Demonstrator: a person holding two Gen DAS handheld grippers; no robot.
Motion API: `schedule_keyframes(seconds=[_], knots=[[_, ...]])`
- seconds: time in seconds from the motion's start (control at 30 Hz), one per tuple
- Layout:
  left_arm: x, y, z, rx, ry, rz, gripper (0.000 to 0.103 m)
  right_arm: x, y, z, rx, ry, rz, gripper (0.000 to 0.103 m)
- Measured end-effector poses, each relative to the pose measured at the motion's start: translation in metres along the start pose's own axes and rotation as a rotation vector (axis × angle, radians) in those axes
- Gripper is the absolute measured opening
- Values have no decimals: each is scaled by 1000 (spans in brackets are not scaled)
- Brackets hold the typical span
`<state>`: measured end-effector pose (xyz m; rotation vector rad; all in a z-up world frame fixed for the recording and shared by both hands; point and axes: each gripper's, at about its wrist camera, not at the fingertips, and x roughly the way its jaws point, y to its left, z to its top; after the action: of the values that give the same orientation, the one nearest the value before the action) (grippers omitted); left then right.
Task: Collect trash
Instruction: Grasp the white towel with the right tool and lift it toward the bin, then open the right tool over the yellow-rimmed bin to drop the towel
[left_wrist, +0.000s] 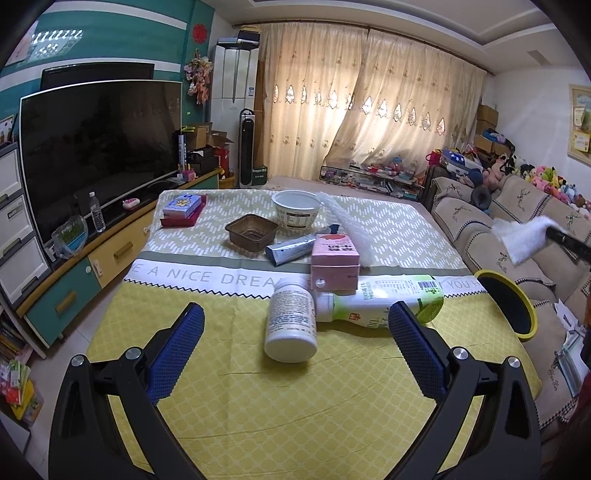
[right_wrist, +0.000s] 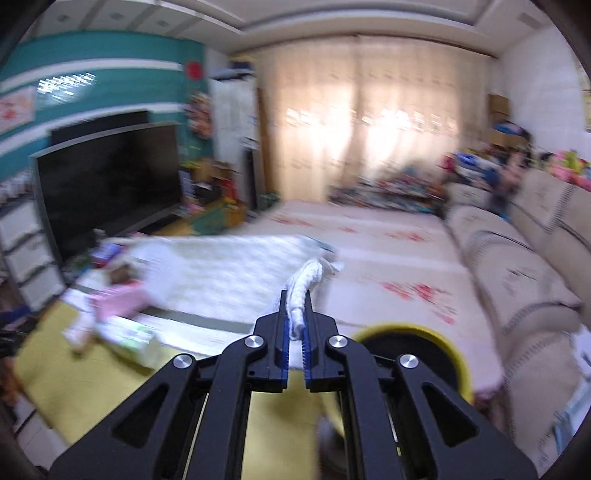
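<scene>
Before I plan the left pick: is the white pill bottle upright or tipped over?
Tipped over. The white pill bottle lies on its side on the yellow tablecloth, round base facing the camera.

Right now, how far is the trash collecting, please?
Early stage. Nothing is visibly finished. In hand: the right gripper is shut on a white crumpled tissue, near the yellow-rimmed bin. Left: white bottle, green drink bottle, pink carton, brown tray and paper bowl lie on the table.
</scene>
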<state>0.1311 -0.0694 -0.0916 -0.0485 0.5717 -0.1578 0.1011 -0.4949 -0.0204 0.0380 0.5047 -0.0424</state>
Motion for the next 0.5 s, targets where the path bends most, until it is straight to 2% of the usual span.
schedule_keyframes(seconds=[0.1,0.23,0.27,0.33,0.37,0.5], knots=[[4,-5,0,8,9,-4,98,21,-28,-11,25,67,-92,7],[10,-12,0,16,24,-13,98,49,-51,-23,61,140,-148,7],[11,-12,0,17,26,-14,98,57,-58,-27,69,162,-177,11],[13,-14,0,21,30,-13,98,65,-64,-35,77,188,-211,44],[14,-15,0,23,33,-13,98,70,-67,-38,84,199,-228,47],[18,-16,-1,21,43,-18,98,79,-73,-48,100,235,-267,48]])
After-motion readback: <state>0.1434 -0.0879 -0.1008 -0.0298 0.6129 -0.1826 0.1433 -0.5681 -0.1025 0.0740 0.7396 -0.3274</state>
